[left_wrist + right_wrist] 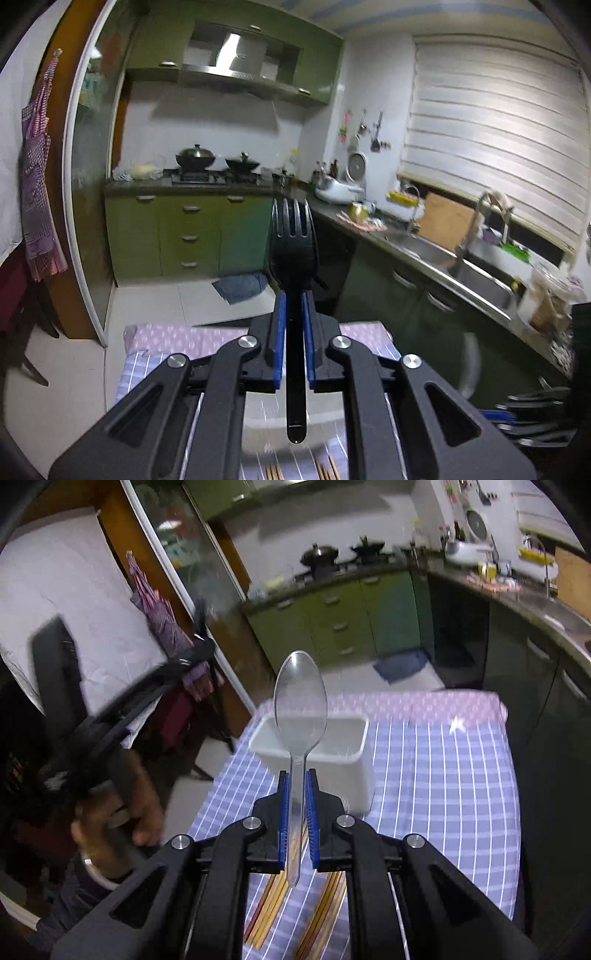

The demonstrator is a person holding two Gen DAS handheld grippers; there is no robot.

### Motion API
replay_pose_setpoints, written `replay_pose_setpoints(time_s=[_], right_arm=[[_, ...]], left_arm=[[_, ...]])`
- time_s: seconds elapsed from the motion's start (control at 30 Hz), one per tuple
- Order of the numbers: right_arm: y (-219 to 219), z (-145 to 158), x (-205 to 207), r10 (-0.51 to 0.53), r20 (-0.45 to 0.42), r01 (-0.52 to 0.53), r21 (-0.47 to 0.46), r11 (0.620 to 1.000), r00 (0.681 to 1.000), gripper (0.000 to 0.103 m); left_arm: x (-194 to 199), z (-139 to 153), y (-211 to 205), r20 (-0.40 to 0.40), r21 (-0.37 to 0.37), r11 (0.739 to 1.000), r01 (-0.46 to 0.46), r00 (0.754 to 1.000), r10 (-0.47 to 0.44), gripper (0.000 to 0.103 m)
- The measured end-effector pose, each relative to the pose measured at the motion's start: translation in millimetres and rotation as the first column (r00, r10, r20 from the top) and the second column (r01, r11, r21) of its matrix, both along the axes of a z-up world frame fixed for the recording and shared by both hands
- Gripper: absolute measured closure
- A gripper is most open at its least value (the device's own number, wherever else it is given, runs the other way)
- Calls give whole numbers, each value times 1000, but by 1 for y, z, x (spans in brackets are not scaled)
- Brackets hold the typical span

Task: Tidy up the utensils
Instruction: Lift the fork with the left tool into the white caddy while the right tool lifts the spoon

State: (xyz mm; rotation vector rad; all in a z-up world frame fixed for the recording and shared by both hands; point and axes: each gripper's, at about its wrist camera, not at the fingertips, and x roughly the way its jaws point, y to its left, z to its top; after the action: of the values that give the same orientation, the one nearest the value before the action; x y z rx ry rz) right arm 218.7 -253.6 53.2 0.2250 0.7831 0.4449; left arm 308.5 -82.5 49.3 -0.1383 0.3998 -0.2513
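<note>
My left gripper [294, 295] is shut on a black plastic fork [293, 236], tines pointing up and away, held high above the table. My right gripper [297, 775] is shut on a clear plastic spoon [300, 705], bowl up, held above the checked tablecloth [443, 775]. A white rectangular bin [354, 755] stands on the table just beyond the spoon. Wooden chopsticks [273, 897] lie on the cloth under the right gripper; their tips also show in the left wrist view [325, 472]. The left gripper and the hand holding it appear blurred at the left of the right wrist view [110, 738].
The table's far edge has a pink dotted cloth [424, 701]. Green kitchen cabinets [192, 236], a stove with woks [195, 158] and a steel sink counter [461, 266] lie beyond. A blue floor mat [240, 286] lies on the tiles. A glass door [92, 184] stands at the left.
</note>
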Motion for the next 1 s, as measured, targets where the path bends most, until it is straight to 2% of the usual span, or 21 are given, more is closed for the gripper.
replay_pose_setpoints(time_s=[0.17,0.43,0.47,0.5,0.57,0.73,0.8,0.87,1.0], right_arm=[[-16,20,14,-32,60,31,12,999,998,93],[-28,38,46,-68,123,63,40,997,990,93],[-27,40,51,-78,138,73,38,997,987,93],[-25,42,55,-87,148,83,34,996,985,93],[-24,45,64,-102,164,97,37,995,981,93],[-21,40,89,-142,199,142,17,990,970,93],[-17,33,98,-149,202,152,-2,988,968,93],[-10,23,102,-149,203,160,-35,987,968,93],[1,-9,107,-134,180,151,-85,985,975,93]], left_arm=[[38,-25,-7,10,16,999,-34,999,34,94],[50,-84,-12,-58,90,995,-36,997,41,93],[49,-88,-12,-66,96,995,-34,997,40,88],[49,-92,-11,-75,96,995,-31,996,38,79],[47,-94,-11,-83,92,995,-28,996,36,69],[27,-85,-8,-67,116,993,-25,997,33,69],[16,-79,-5,-74,118,993,-27,997,36,64],[4,-75,0,-91,118,993,-25,995,36,59],[-23,-75,6,-138,162,987,-4,990,26,58]])
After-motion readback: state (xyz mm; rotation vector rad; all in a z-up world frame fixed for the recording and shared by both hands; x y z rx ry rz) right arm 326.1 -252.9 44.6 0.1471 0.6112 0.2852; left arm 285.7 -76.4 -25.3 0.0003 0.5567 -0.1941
